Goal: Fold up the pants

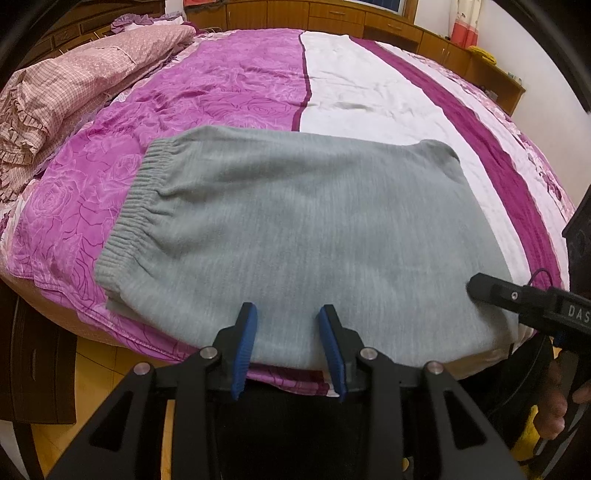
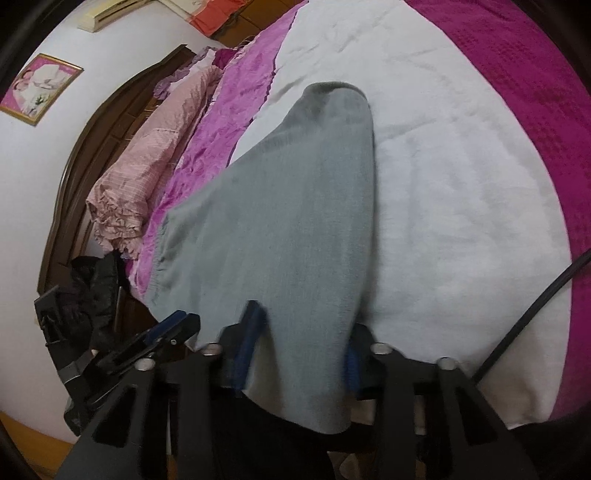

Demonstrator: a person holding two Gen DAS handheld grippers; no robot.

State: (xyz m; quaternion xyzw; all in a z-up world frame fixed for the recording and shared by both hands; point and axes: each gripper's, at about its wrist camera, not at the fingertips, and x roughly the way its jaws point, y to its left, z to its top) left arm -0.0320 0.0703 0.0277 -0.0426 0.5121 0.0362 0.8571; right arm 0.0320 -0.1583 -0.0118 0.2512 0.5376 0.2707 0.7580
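Observation:
Grey pants (image 1: 295, 229) lie folded on the purple and white bedspread (image 1: 240, 85), with the elastic waistband (image 1: 144, 184) at the left. My left gripper (image 1: 290, 332) hovers over the pants' near edge, its blue pads (image 1: 246, 332) apart and the fabric flat under them. One of my right gripper's fingers (image 1: 484, 290) rests on the near right corner. In the right wrist view the pants (image 2: 295, 221) fill the gap of my right gripper (image 2: 301, 350) and drape over its right pad, which looks shut on them. My left gripper (image 2: 173, 326) shows at the lower left.
A pink checked quilt (image 1: 55, 92) is bunched at the head of the bed, by the dark headboard (image 2: 92, 129). Wooden cabinets (image 1: 332, 14) line the far side. A black cable (image 2: 535, 306) crosses the white stripe. Dark clothing (image 2: 92, 288) hangs beside the bed. The bed edge meets a yellow floor (image 1: 96, 369).

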